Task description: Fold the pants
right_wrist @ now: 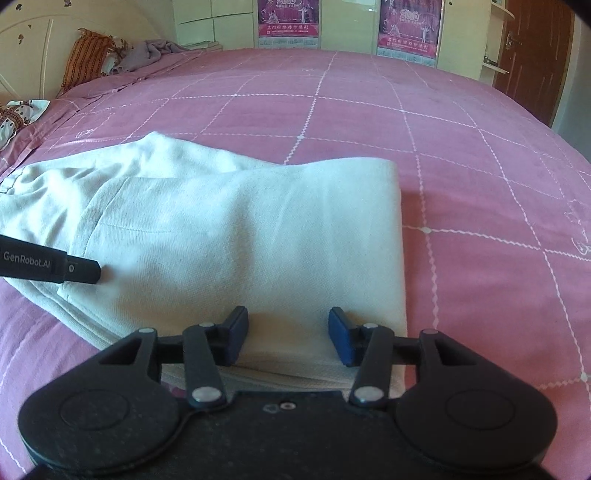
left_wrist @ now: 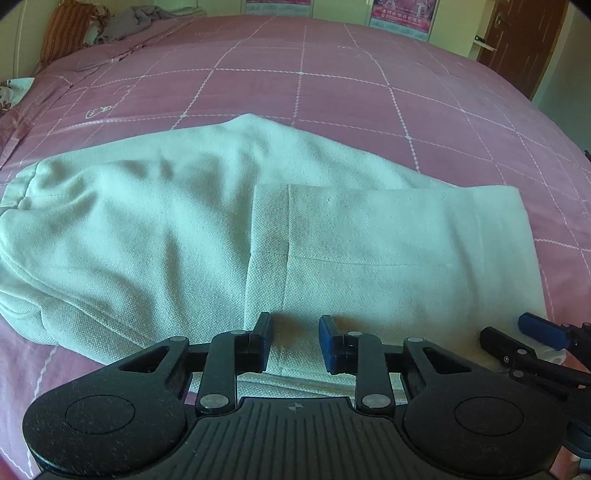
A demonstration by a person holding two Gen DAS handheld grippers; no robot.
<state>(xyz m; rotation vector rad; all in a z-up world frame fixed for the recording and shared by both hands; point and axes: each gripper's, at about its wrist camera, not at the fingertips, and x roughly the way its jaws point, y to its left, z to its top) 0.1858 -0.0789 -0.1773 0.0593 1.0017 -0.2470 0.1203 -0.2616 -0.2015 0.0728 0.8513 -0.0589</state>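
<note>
Pale cream pants lie on the pink bed, waistband at the left, with the leg ends folded back over the middle; the fold edge is at the right. My left gripper is open and empty just above the near edge of the pants. My right gripper is open and empty over the near right corner of the folded part. The right gripper's fingers show at the right of the left wrist view. One left finger reaches in from the left of the right wrist view.
The pink checked bedspread stretches far behind and to the right. Pillows and a crumpled grey cloth lie at the far left by the headboard. Wardrobes with posters and a brown door stand beyond the bed.
</note>
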